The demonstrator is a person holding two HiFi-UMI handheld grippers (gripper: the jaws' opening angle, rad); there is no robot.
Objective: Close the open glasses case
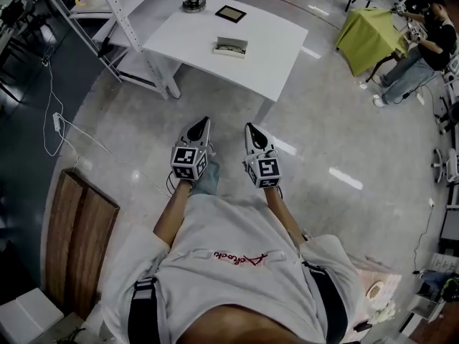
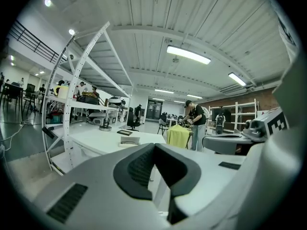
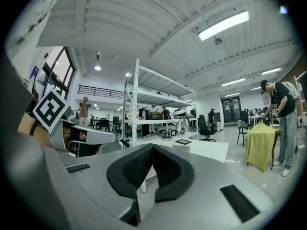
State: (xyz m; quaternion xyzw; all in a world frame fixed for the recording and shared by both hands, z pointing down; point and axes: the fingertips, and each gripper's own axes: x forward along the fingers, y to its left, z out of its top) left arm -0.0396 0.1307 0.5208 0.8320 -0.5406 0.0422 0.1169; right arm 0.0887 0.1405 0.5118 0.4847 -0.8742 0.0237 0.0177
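Note:
The open glasses case lies on a white table well ahead of me, with glasses inside it. In the left gripper view the case shows small on the same table, beyond the jaws. My left gripper and right gripper are held side by side over the floor, short of the table, both pointing toward it. Each has its jaws together at the tips with nothing between them. The left gripper and the right gripper look the same in their own views.
A black flat tablet and a round-based stand share the table. A white shelving rack stands to its left. A yellow-green covered table with a person is at the right. A wooden bench and a floor cable lie on my left.

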